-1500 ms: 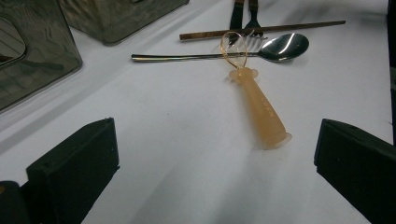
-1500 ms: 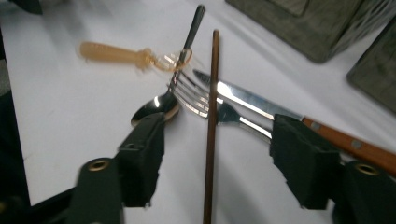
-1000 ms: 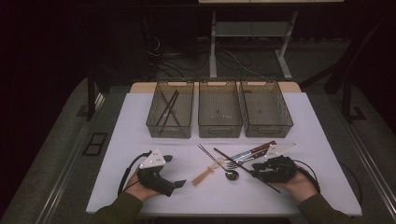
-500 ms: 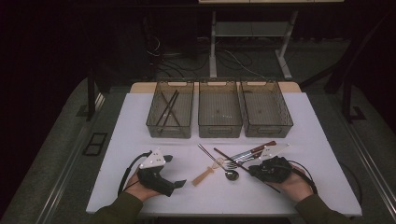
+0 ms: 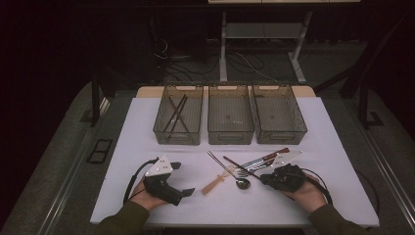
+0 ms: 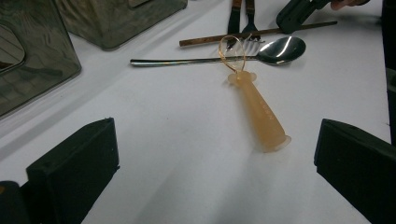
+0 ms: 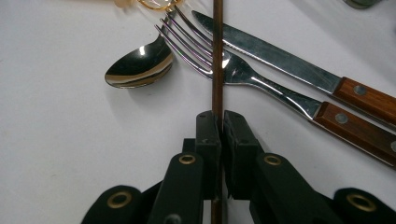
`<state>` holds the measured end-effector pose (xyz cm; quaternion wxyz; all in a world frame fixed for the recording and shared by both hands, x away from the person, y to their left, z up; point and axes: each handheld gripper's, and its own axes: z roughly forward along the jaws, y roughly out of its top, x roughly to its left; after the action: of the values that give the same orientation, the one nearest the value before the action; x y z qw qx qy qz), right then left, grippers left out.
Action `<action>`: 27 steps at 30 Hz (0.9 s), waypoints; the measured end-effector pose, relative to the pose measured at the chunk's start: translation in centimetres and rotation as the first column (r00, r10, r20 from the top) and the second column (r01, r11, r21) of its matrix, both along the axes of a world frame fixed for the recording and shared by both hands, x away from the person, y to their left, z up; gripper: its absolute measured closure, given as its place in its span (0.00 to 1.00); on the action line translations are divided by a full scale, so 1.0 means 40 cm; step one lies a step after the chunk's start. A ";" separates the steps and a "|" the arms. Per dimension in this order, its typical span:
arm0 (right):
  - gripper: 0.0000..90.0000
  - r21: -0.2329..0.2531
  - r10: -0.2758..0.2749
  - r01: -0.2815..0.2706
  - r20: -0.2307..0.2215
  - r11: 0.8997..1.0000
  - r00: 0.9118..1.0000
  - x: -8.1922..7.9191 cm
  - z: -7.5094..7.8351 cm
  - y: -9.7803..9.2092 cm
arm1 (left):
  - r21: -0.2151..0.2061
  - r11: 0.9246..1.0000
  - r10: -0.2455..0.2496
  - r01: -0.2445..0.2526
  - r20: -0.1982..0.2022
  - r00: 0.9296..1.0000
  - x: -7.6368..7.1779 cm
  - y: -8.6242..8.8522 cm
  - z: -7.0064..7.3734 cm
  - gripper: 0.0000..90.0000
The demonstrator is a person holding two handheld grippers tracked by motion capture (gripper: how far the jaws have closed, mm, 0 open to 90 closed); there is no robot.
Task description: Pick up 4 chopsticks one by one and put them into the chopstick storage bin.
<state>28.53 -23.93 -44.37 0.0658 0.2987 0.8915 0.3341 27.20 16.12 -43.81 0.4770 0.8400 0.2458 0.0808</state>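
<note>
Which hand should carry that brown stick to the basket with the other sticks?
The right. The right gripper is already shut on the chopstick. The left gripper sits open, aimed at the orange-handled tool. The basket holds similar sticks.

White table [image 5: 337,147] stands on a grey floor [image 5: 63,147]. Room behind is dark. A pale desk frame [image 5: 222,44] stands beyond the table, with loose cables [image 5: 244,63] on the floor beneath it.

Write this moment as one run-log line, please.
right gripper: shut on chopstick | left gripper: open, empty | bins: behind cutlery
</note>
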 end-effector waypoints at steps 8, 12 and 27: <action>0.95 0.032 -0.023 0.024 -0.004 0.999 1.000 0.005 0.013 -0.015 | 0.000 1.000 0.006 -0.006 -0.008 1.000 0.006 0.000 -0.006 0.00; 0.95 0.054 -0.038 0.038 -0.003 0.998 0.999 0.008 0.020 -0.024 | -0.002 1.000 0.013 -0.013 -0.009 1.000 0.007 0.001 -0.006 0.00; 0.95 0.141 -0.069 0.065 0.022 0.988 0.997 0.012 0.062 -0.055 | 0.006 1.000 0.010 -0.010 -0.011 1.000 0.006 -0.001 -0.007 0.00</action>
<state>29.02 -26.12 -41.89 0.0677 0.3279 0.8544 0.3974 27.43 16.08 -44.08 0.4728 0.8406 0.2522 0.0791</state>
